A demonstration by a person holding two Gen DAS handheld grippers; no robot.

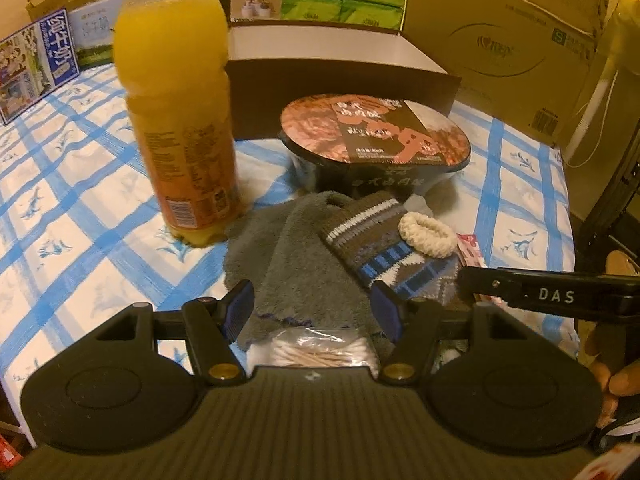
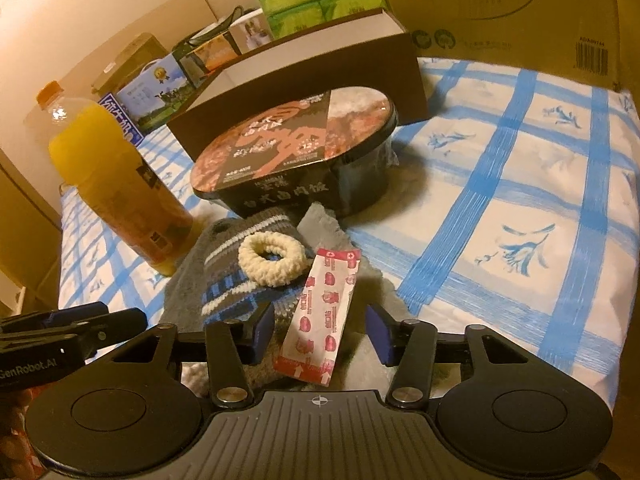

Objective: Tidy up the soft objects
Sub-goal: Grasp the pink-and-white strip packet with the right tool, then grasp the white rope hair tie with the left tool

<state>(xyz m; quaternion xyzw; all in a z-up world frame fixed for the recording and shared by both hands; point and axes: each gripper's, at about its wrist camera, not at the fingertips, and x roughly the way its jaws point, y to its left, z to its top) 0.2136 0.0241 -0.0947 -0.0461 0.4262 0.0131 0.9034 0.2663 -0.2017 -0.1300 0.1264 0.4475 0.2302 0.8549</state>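
From left to right on the blue-checked white cloth [image 1: 80,184]: a tall plastic bottle of orange juice [image 1: 176,112] stands upright, and beside it a grey fleece towel [image 1: 276,252] carries a brown, white and blue striped knitted sock [image 1: 372,240], a cream fluffy hair tie [image 1: 428,234] and, at the right, a flat red-and-white paper packet [image 2: 324,320], with a sealed black instant-meal bowl [image 1: 376,140] behind. The left gripper [image 1: 312,308] hangs over the towel, jaws apart and empty, a bag of cotton swabs [image 1: 316,350] beneath. The right gripper [image 2: 320,334] straddles the packet without touching it, probably to clear it off the soft items.
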